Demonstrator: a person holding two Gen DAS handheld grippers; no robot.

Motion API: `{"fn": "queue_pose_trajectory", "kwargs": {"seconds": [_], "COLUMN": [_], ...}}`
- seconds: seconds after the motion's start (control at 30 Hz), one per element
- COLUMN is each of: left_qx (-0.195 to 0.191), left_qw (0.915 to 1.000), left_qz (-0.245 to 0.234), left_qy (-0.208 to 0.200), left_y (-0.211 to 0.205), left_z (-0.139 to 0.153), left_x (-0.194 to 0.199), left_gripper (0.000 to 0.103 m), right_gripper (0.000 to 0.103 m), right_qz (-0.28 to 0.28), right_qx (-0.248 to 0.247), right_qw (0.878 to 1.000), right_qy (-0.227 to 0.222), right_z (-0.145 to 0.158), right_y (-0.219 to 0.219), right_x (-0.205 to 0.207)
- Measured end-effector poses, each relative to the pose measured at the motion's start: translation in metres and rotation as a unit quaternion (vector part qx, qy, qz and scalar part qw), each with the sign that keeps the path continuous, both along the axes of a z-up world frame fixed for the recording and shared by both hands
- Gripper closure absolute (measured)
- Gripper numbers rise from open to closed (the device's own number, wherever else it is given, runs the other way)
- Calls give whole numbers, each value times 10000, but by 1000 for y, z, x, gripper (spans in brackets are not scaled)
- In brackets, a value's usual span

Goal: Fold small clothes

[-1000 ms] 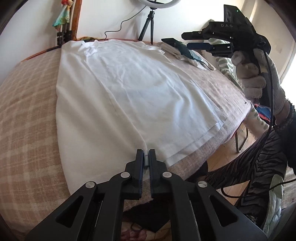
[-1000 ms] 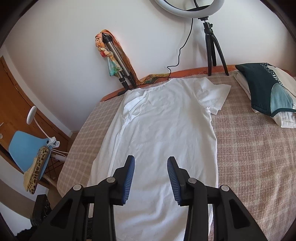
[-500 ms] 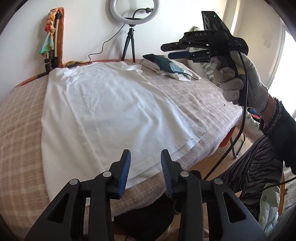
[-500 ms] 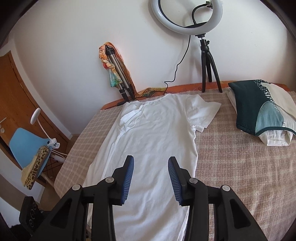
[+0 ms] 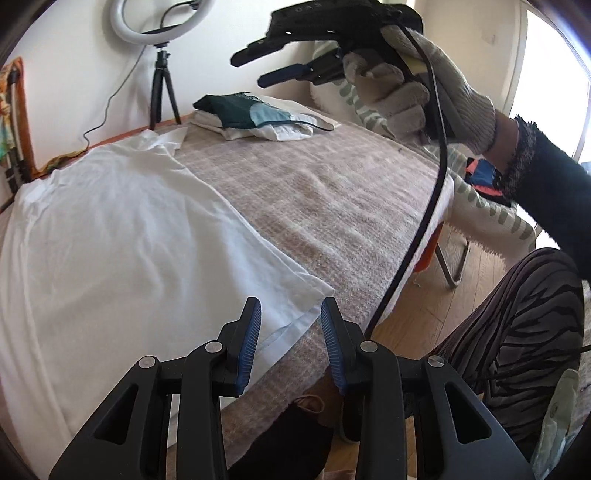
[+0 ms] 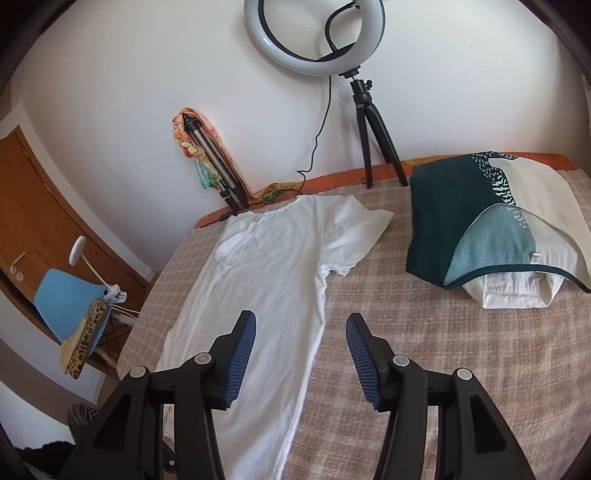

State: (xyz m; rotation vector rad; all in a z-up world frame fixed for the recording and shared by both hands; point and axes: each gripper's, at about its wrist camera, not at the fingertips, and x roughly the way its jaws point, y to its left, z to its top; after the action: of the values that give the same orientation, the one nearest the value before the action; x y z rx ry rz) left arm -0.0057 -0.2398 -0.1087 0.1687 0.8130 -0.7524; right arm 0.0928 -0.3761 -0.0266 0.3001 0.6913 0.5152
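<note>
white t-shirt [image 6: 266, 280]: one, spread flat along the left half of the bed, collar toward the wall; one short sleeve visible, lying out to the right.
left gripper [image 5: 290, 317]: over the shirt's near hem corner at the bed edge; jaws partly apart, holding nothing.
right gripper [image 6: 299, 332]: in a gloved hand [image 5: 417, 88], above the shirt's right edge; jaws opening, nothing gripped.
bed cover [image 6: 424, 332]: one, beige check.
folded clothes [image 6: 491, 221]: one stack, far right of bed, well apart from the shirt.
ring light [image 6: 314, 33]: one, on a tripod by the wall.
second tripod [image 6: 218, 166]: one, folded, leaning on the wall.
</note>
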Motion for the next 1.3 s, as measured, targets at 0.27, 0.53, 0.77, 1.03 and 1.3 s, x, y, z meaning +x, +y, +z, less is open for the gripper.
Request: {"fn": "queue_pose_trajectory", "kwargs": {"seconds": [0.27, 0.53, 0.77, 1.03, 1.3], "left_qx": [652, 453, -431, -951, -1002], "left_qw": [9977, 9989, 9968, 9897, 9891], "left_qz": [-132, 71, 570, 962, 1012], "left_qy": [-92, -120, 363, 470, 381], "left_y": [-41, -38, -10, 13, 16], "left_z": [-22, -24, -16, -6, -3], "left_x": [4, 12, 27, 29, 27], "left_gripper": [70, 94, 100, 100, 101], "right_gripper": [49, 49, 49, 52, 94], "right_qz": [69, 126, -143, -735, -821], "right_qx": [192, 439, 544, 199, -167], "right_qw": [9993, 9962, 9926, 9920, 9934], "right_qy": [328, 740, 1080, 1007, 779], "right_z": [-16, -45, -71, -84, -83], "right_y": [-18, -3, 18, 29, 45], "right_x": [51, 115, 166, 207, 229]}}
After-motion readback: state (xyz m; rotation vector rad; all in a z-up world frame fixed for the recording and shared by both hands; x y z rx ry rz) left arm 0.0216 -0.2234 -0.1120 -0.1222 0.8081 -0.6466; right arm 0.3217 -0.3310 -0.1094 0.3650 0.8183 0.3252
